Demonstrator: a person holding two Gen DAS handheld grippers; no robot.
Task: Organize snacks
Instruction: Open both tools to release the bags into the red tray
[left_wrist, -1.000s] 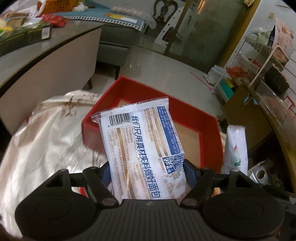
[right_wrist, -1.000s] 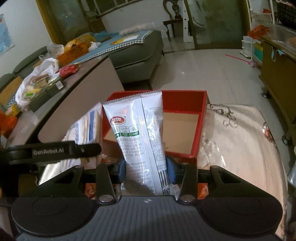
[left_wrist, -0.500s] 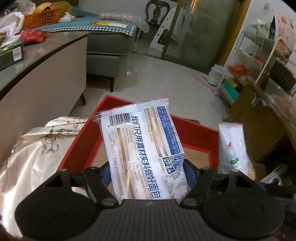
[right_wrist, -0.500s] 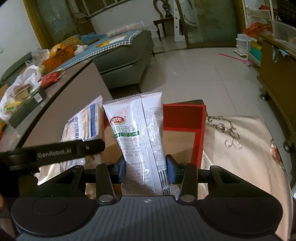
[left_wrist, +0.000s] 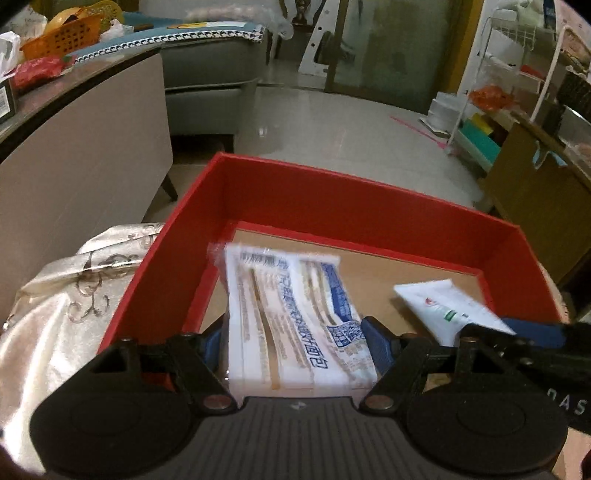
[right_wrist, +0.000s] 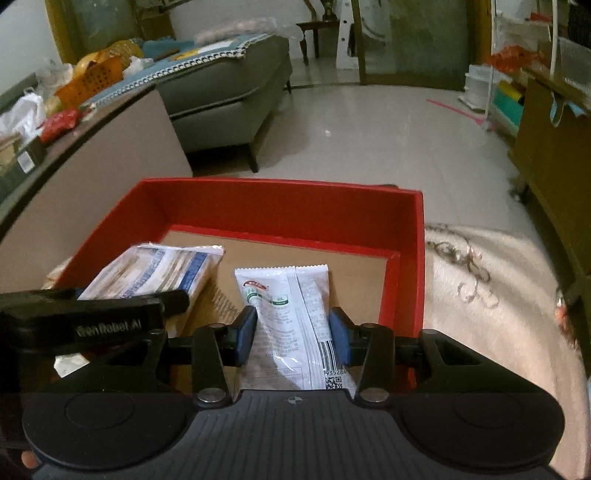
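Note:
A red box (left_wrist: 332, 199) with a brown cardboard floor stands on a cream cloth. My left gripper (left_wrist: 293, 332) is shut on a white and blue bread packet (left_wrist: 288, 314), which reaches down into the left half of the box. My right gripper (right_wrist: 291, 328) is shut on a narrow white packet with a green and red logo (right_wrist: 288, 306), held low in the right half of the box. The bread packet (right_wrist: 159, 269) and the left gripper's black finger (right_wrist: 110, 317) show at the left of the right wrist view. Whether either packet touches the floor, I cannot tell.
The cream embroidered cloth (right_wrist: 498, 295) spreads out on both sides of the box. A long table (left_wrist: 74, 110) with bags and an orange basket stands at the left, and a grey sofa (right_wrist: 229, 92) behind it. A wooden cabinet (right_wrist: 546, 140) and a wire rack line the right.
Both grippers have moved forward and down with their packets. The packets, earlier held above the near wall of the box, now sit low inside it over the cardboard floor.

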